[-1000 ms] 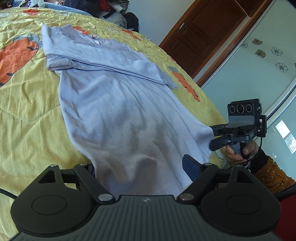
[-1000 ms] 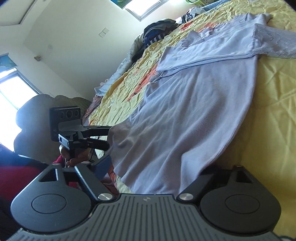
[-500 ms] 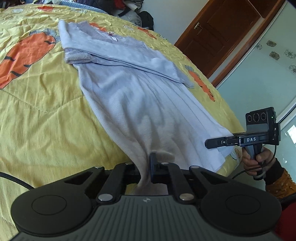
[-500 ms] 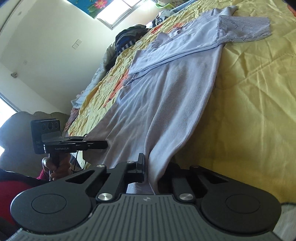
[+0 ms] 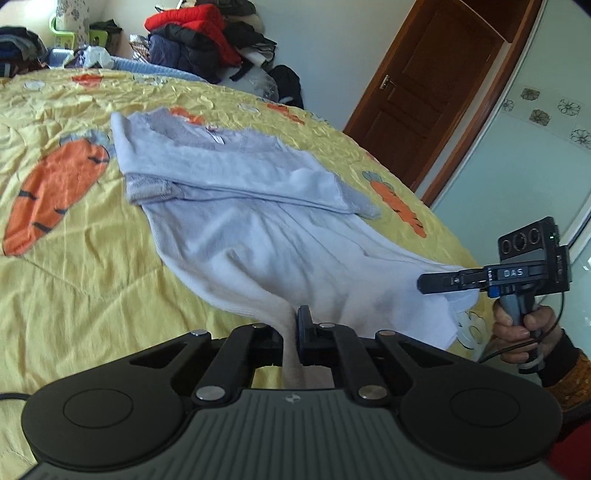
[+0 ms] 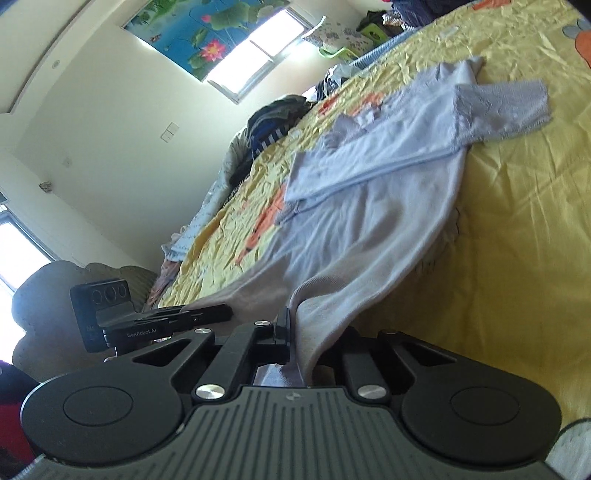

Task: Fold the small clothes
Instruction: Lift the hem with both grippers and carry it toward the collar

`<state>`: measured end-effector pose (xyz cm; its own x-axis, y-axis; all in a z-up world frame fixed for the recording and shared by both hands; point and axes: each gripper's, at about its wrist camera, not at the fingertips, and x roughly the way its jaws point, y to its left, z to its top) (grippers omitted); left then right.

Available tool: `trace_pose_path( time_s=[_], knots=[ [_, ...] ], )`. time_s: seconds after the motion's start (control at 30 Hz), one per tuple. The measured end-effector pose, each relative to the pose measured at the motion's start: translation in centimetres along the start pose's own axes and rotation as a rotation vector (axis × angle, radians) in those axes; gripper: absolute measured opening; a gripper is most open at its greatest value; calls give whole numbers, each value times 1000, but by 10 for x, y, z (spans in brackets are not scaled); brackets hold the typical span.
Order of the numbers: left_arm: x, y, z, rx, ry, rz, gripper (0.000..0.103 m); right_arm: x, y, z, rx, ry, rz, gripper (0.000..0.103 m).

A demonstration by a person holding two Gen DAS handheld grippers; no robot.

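A pale lilac top (image 5: pixel 236 206) lies on the yellow bedspread (image 5: pixel 74 258), its sleeves folded across the chest. My left gripper (image 5: pixel 291 332) is shut on one bottom hem corner, and my right gripper (image 6: pixel 295 339) is shut on the other. Both hold the hem lifted off the bed, so the lower cloth hangs in folds. The top also shows in the right wrist view (image 6: pixel 369 206). The right gripper shows in the left wrist view (image 5: pixel 439 282), and the left gripper in the right wrist view (image 6: pixel 207 314).
The yellow bedspread has orange carrot prints (image 5: pixel 55 192). A pile of dark and red clothes (image 5: pixel 199 33) lies past the far edge. A brown wooden door (image 5: pixel 424 103) stands beyond the bed. More clothes (image 6: pixel 277 118) are heaped at the bed's left side.
Both grippers closed on the hem corners and lifted them up off the bed. The lower half of the top now rises toward the grippers.
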<state>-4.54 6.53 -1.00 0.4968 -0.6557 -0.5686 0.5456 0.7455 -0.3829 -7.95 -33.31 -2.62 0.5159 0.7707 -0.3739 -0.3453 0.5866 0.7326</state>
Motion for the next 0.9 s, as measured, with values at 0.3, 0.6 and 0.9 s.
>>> trace_pose_path(
  time_s=[0.3, 0.6, 0.9],
  knots=[
    [-2, -7, 23, 13, -123, 92, 5, 6, 8, 21, 9, -125, -10, 11],
    [-5, -8, 34, -2, -162, 121, 3, 4, 6, 32, 25, -226, -33, 11],
    [-9, -14, 53, 36, -216, 183, 2, 3, 14, 45, 13, -282, -54, 11]
  ],
)
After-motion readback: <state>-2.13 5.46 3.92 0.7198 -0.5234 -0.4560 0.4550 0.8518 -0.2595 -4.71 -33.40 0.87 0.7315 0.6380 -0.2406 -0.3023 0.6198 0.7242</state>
